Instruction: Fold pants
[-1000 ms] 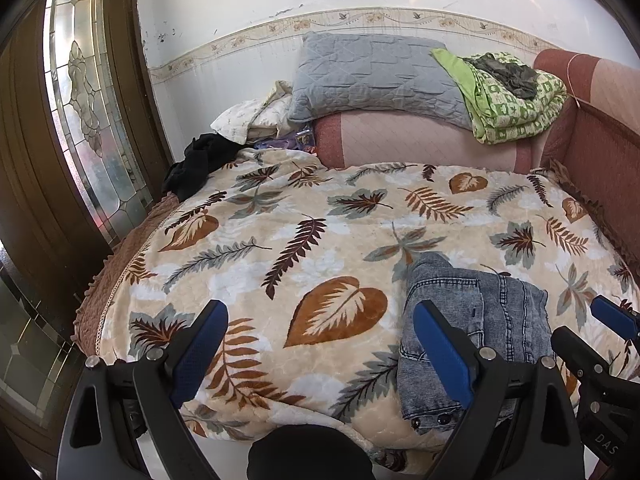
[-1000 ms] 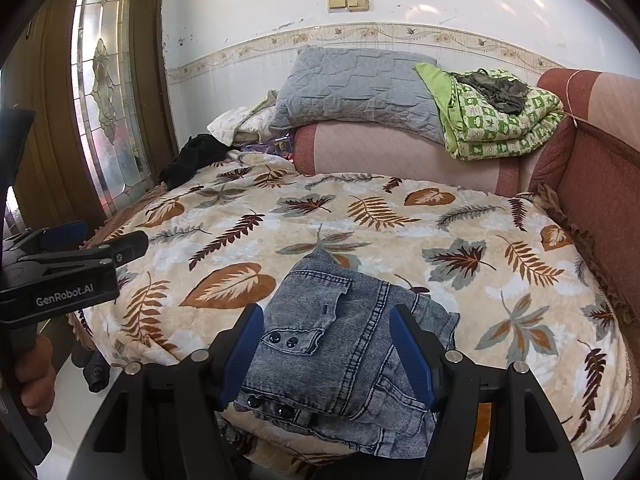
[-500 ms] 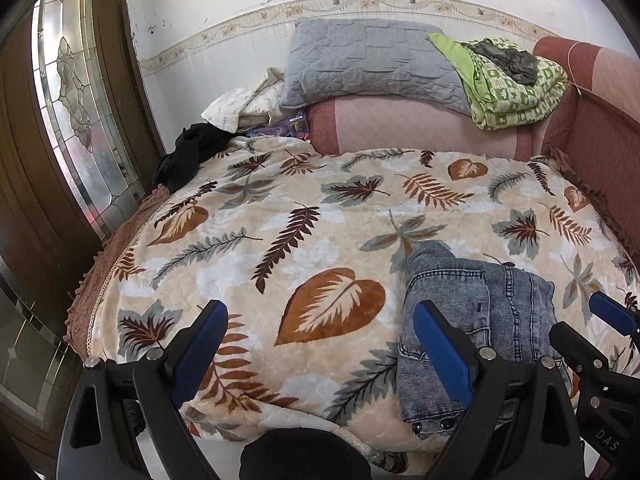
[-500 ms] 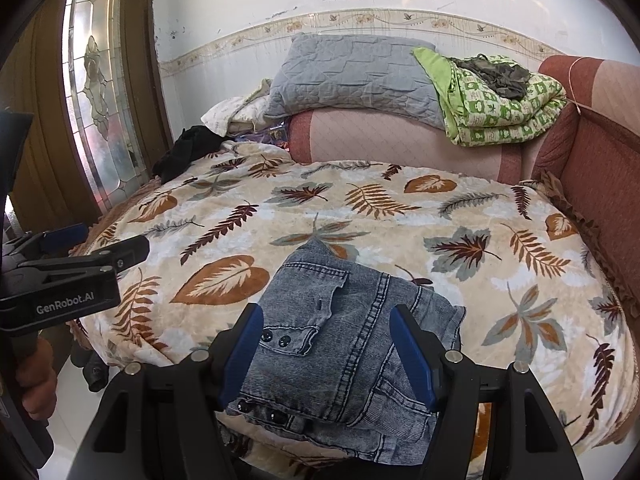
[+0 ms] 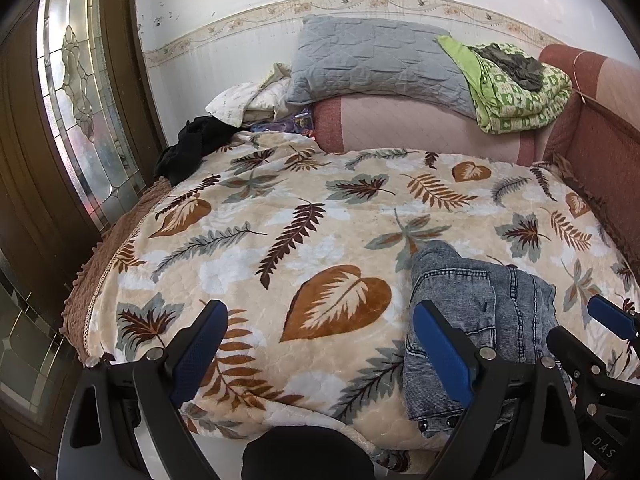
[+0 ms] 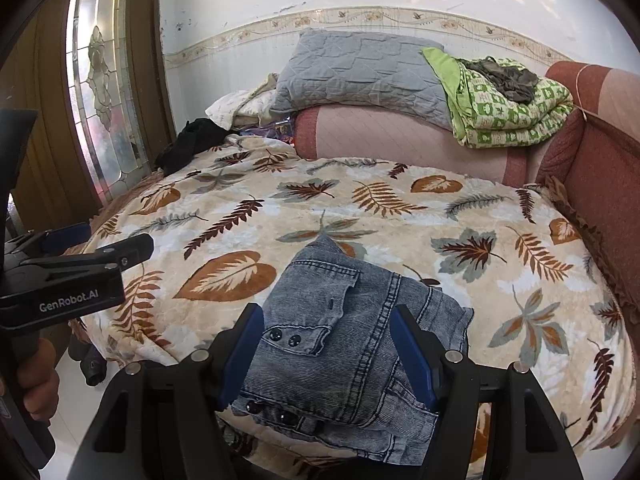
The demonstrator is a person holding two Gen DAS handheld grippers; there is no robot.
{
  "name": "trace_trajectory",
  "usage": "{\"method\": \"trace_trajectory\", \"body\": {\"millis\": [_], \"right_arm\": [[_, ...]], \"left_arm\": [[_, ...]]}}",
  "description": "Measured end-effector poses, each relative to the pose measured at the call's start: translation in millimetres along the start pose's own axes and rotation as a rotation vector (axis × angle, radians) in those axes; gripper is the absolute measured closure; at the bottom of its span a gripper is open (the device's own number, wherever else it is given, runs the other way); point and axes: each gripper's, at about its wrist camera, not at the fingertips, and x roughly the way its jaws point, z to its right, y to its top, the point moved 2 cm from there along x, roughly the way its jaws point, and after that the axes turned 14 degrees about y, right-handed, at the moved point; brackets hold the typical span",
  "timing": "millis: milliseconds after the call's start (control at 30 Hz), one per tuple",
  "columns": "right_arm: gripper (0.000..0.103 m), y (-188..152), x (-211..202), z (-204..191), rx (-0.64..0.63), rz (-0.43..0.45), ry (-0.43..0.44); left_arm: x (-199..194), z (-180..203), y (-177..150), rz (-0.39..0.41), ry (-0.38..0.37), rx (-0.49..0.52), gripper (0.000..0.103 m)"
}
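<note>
Tools [image 5: 316, 344] [image 6: 328, 354] apart, clear of folded grey-blue denim pants [image 6: 348, 336] at bed [image 6: 540, 292] front edge; folding judged complete; withdraw next.

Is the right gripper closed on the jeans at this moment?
No, the right gripper is open, and the jeans lie folded on the blanket.

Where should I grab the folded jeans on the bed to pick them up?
Probably grip the jeans at the thick buttoned waistband edge hanging over the near bed edge, coming in level from the front with the right gripper; the stacked layers are exposed there.
</note>
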Motion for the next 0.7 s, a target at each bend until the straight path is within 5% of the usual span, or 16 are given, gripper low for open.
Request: {"method": "trace_trajectory", "body": {"millis": [700], "right_arm": [[0.034, 6, -14, -5, -0.017, 0.042, 0.017]], "left_arm": [[-15, 4, 5, 0.021, -0.002, 0.005, 0.009]]}}
